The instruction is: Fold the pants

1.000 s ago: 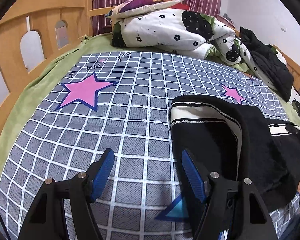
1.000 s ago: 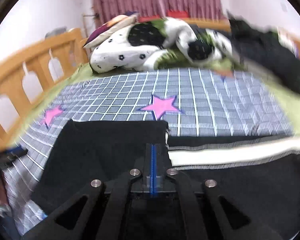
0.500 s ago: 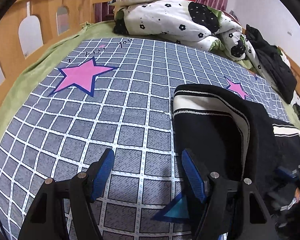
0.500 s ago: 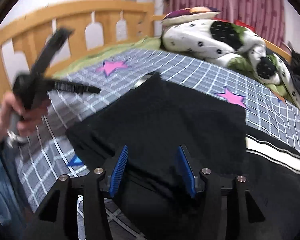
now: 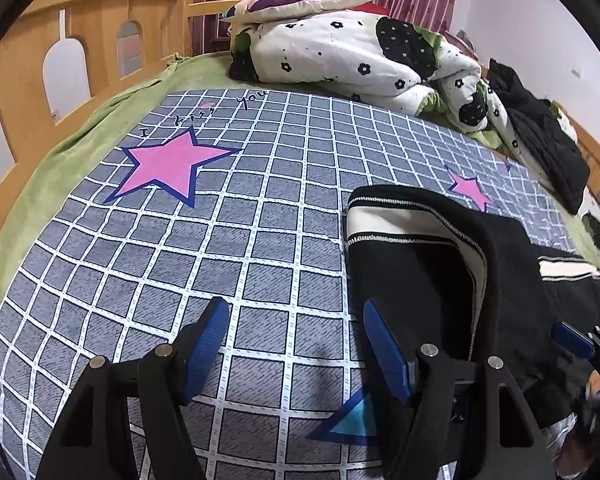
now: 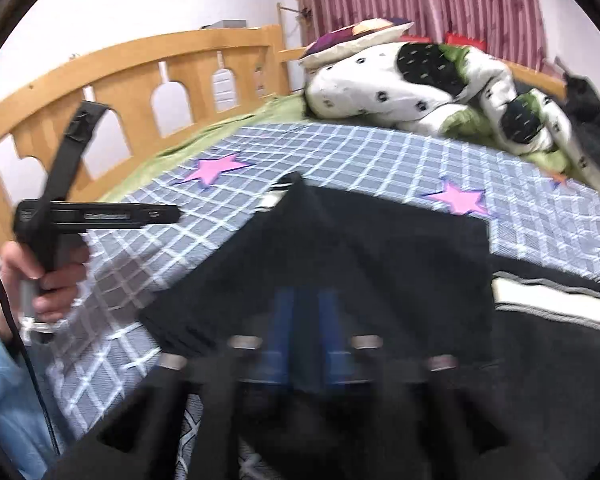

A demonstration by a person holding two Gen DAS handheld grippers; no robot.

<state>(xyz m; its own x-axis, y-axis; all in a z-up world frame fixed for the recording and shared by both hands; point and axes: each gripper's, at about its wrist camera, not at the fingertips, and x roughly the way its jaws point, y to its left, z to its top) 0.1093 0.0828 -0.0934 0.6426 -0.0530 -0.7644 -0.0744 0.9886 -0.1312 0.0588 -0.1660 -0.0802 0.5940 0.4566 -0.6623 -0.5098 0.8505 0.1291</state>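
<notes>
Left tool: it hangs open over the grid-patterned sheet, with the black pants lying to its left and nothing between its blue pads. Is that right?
Not quite. In the left wrist view the black pants lie to the right of the left tool, not its left. The rest holds: the tool hangs open over the grid-patterned sheet, with nothing between its blue pads.

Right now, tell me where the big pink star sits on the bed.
In the left wrist view the big pink star is printed upper left on the checked sheet, near the wooden rail, left of the black pants.
</notes>
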